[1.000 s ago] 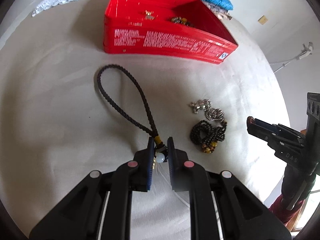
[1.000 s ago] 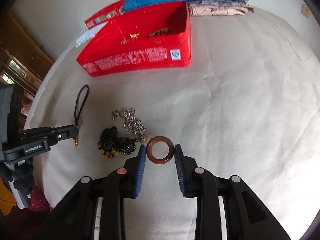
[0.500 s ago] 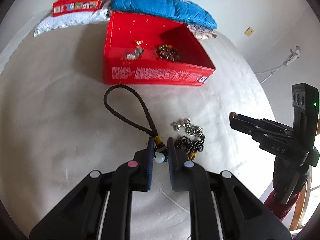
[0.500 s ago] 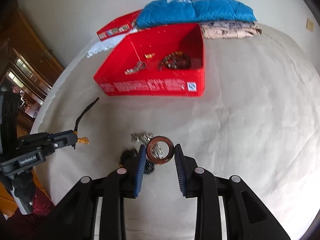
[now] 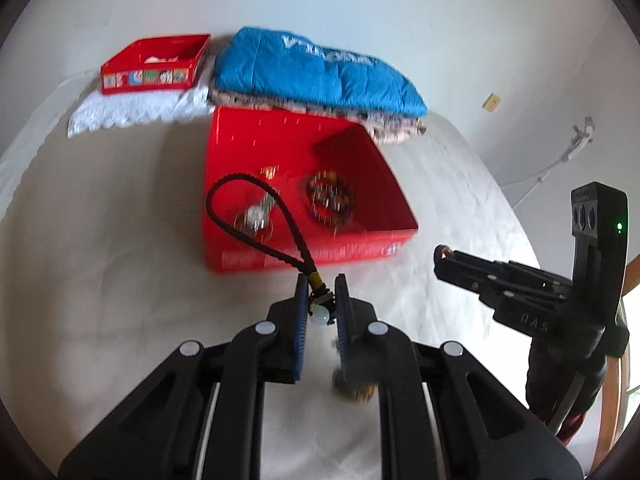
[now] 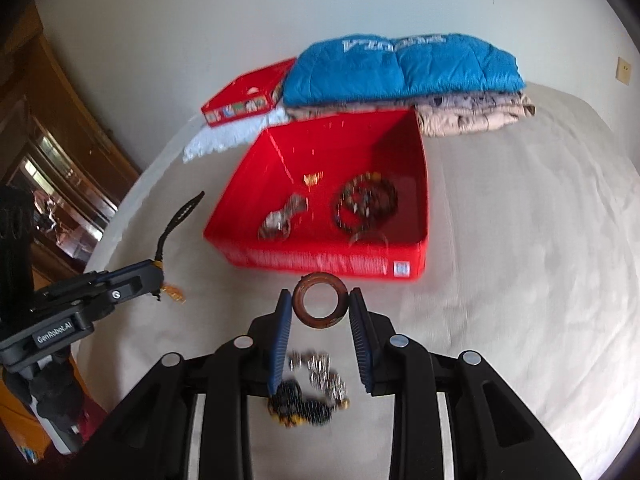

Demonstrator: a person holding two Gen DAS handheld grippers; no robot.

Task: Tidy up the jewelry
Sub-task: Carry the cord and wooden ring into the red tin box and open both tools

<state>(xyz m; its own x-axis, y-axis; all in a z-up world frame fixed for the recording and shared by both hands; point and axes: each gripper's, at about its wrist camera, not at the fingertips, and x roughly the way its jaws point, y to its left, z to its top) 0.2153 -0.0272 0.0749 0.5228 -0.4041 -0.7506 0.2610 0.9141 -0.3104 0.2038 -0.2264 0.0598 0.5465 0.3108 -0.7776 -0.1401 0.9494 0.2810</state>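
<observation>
My left gripper (image 5: 320, 300) is shut on a dark braided cord charm (image 5: 256, 216) with a white bead, held in the air just before the red box (image 5: 304, 256); its loop hangs over the box. My right gripper (image 6: 320, 308) is shut on a brown ring bangle (image 6: 319, 301), held up in front of the red box (image 6: 320, 262). The box holds a beaded bracelet (image 6: 366, 202), a silver piece (image 6: 282, 216) and a small gold piece (image 6: 313, 179). A black bead necklace (image 6: 298, 406) and a silver chain (image 6: 322, 370) lie on the white bed below the right gripper.
A folded blue quilt (image 6: 400, 68) on patterned bedding sits behind the box by the wall. A smaller red box (image 5: 154, 64) rests on white lace cloth at the back left. A wooden cabinet (image 6: 48, 160) stands left of the bed.
Both grippers have risen and moved forward toward the red box, carrying the cord charm and the bangle. The loose necklaces now lie below and behind the fingertips.
</observation>
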